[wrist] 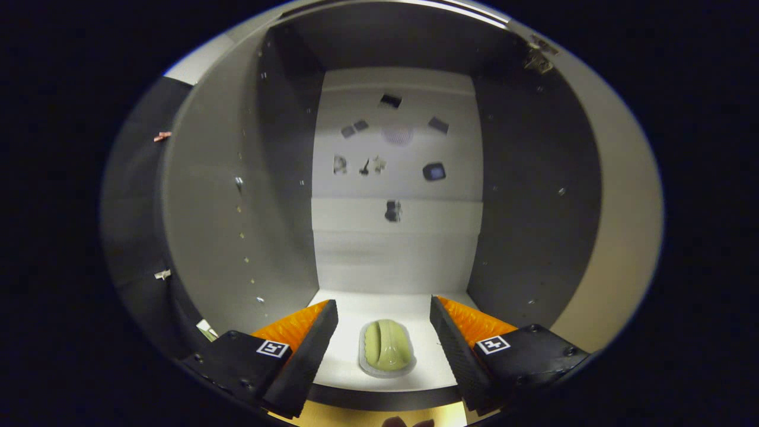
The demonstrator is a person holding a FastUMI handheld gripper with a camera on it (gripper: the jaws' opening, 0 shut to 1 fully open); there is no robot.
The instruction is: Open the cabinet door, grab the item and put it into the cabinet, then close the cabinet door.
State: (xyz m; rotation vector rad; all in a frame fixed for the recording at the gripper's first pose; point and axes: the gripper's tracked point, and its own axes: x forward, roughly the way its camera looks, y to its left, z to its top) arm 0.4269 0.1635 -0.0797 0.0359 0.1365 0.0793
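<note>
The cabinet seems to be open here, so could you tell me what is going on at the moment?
A person is working with a handheld claw at the open cabinet. A pale green item in a clear wrapper lies on the cabinet's white floor, near the front edge, between the fingers. The claw is open and neither finger touches the item, so it looks already placed. Closing the door remains to be done.

Dim booth, pale back wall (pixel 396 249) w/ small dark patches, light overhead

A pale green item (pixel 386 347) with lengthwise ridges sits in a clear grey-rimmed wrapper on the cabinet's white floor (pixel 388 308). The cabinet's back wall (pixel 397 249) is white with small dark patches; its side walls (pixel 533 207) are dark grey.
</note>
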